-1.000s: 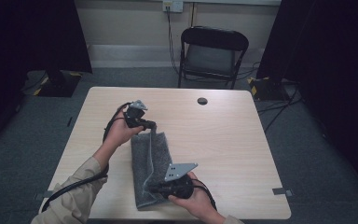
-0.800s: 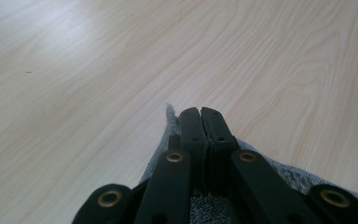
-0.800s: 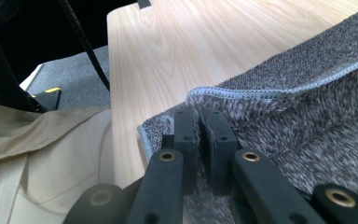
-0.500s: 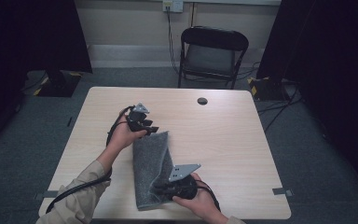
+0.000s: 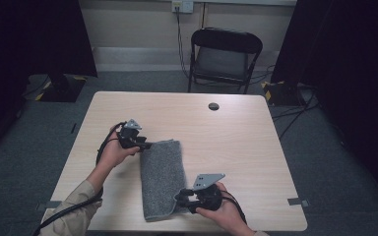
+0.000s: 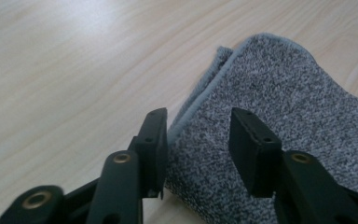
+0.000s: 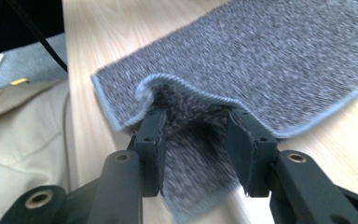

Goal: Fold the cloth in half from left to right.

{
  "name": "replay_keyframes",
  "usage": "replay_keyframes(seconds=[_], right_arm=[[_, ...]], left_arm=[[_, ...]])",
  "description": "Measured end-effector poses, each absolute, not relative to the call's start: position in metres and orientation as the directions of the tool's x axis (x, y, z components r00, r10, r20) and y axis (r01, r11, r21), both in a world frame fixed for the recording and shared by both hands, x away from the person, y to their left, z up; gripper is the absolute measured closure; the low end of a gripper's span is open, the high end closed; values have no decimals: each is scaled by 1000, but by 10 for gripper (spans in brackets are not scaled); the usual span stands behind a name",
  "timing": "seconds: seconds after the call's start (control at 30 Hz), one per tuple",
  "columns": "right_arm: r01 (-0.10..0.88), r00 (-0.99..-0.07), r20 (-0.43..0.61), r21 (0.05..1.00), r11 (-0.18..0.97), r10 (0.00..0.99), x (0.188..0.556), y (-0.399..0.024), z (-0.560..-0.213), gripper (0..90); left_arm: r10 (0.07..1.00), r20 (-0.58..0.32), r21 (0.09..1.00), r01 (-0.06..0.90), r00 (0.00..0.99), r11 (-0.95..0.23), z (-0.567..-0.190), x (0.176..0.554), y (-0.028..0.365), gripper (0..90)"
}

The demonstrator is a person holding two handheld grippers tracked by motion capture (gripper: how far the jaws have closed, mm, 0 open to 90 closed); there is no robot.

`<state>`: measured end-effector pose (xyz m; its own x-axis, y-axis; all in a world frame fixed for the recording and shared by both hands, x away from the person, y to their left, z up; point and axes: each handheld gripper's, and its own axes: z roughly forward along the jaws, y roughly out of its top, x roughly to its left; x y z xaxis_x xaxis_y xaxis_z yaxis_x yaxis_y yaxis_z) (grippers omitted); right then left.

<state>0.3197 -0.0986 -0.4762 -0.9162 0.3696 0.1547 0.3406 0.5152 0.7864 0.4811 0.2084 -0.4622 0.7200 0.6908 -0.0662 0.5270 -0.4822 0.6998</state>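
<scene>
My left tongs (image 5: 145, 145) and right tongs (image 5: 179, 197) have just been opening; both stand released over opposite ends of the folded towel (image 5: 161, 177), which lies flat on the bench (image 5: 236, 142).

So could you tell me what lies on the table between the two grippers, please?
In the high view the grey towel, folded into a long strip, lies between the left gripper and the right gripper, one at each end.
</scene>
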Motion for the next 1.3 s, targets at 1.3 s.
replay_keyframes(seconds=[1.3], right_arm=[[373,-837,43,774,512,545,399,-108,-480,473]], left_arm=[[523,-166,690,478,836,-544,-489,456,180,896]])
